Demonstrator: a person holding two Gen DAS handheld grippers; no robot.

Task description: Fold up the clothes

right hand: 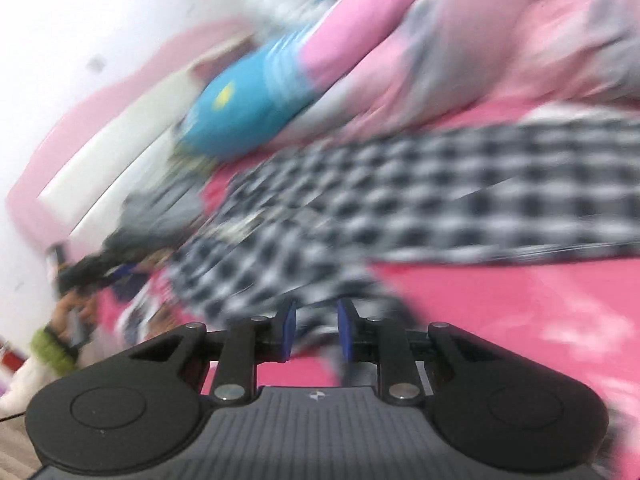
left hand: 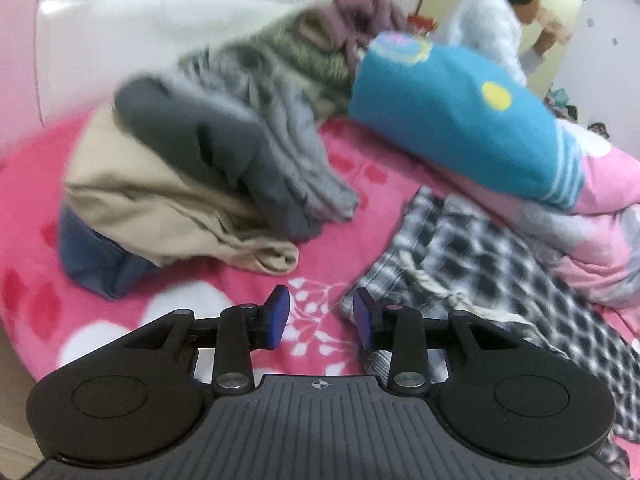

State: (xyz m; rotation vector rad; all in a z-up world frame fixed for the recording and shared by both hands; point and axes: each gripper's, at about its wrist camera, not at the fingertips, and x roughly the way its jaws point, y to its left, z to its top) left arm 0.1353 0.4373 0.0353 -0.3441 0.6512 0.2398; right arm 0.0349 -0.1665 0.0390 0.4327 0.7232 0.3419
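A black-and-white checked garment with a white drawstring lies spread on the pink bed; it also shows in the right wrist view, blurred. My left gripper is open and empty, just left of the garment's near edge, over the pink sheet. My right gripper is open, its blue pads on either side of the garment's lower edge; the view is too blurred to tell whether they touch it.
A pile of folded clothes, beige, grey and blue, sits at the left. A blue pillow and a pink quilt lie at the right. A white headboard stands behind. A person is at the back.
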